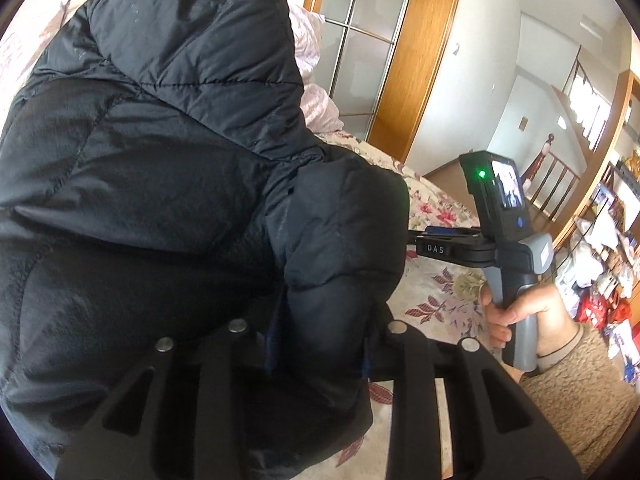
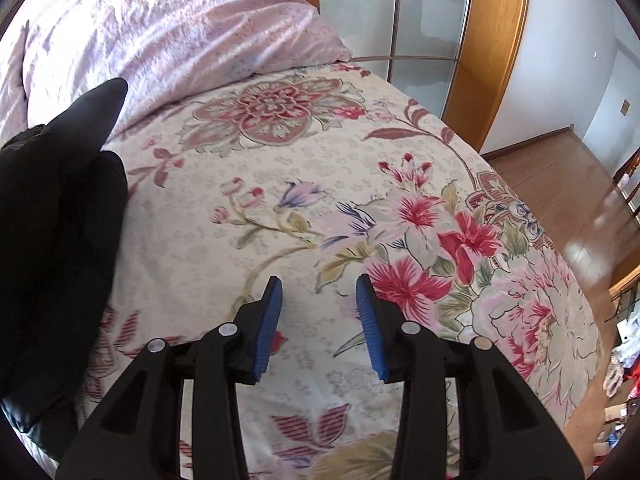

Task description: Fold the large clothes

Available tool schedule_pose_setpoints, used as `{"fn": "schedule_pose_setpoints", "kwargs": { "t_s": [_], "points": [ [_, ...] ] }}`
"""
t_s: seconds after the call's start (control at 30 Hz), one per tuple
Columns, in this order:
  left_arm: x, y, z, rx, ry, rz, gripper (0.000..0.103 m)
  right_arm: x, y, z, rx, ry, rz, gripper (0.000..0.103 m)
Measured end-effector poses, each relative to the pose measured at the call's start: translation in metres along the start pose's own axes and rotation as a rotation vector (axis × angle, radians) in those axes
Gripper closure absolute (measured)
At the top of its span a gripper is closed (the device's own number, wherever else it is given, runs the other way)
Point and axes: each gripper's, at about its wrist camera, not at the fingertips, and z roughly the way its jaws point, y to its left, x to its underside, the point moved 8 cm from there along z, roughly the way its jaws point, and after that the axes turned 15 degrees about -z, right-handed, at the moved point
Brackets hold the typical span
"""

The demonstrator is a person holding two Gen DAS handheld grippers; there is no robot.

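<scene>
A black quilted puffer jacket [image 1: 160, 160] fills most of the left wrist view, bunched up on a floral bedspread [image 2: 280, 160]. A thick fold of it fills the gap of my left gripper [image 1: 320, 344]; its blue pads are almost hidden and press on the fold from both sides. My right gripper [image 2: 318, 292] stands open over bare bedspread, nothing between its blue pads [image 2: 272, 312]. The jacket [image 2: 56, 220] lies well to its left. From the left wrist view the right gripper [image 1: 420, 240] reaches in level toward the jacket's right edge, held by a hand [image 1: 516, 312].
Pink bedding [image 2: 160, 20] is heaped at the head of the bed. A wood-framed glass door [image 2: 492, 40] stands past the bed's far corner, with wooden floor [image 2: 560, 184] to the right. Cluttered shelves [image 1: 600, 260] line the far right.
</scene>
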Motion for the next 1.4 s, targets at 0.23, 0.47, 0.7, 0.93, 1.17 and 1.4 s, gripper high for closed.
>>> {"fn": "schedule_pose_setpoints", "kwargs": {
  "t_s": [0.23,0.47,0.7,0.93,1.17,1.4],
  "points": [
    [0.001,-0.017,0.017,-0.026,0.038,-0.001,0.068,-0.002,-0.005,0.003,0.017,0.003,-0.012,0.058],
    [-0.004,-0.012,0.035,-0.025,0.100,-0.020,0.068,-0.002,-0.007,0.004,0.006,-0.001,-0.004,0.057],
    [-0.007,-0.010,0.051,-0.019,0.123,-0.022,0.068,-0.002,-0.007,0.005,0.004,0.000,-0.002,0.056],
    [0.005,-0.024,0.031,-0.060,0.063,0.100,0.033,0.000,-0.008,0.004,0.001,0.006,0.004,0.055],
    [0.017,-0.043,-0.003,-0.098,0.011,0.200,0.021,0.004,-0.011,0.002,0.003,0.010,0.013,0.055],
    [0.001,-0.038,-0.067,-0.066,-0.039,0.134,0.019,0.005,-0.013,0.001,0.007,0.017,0.022,0.055]
  ]
}}
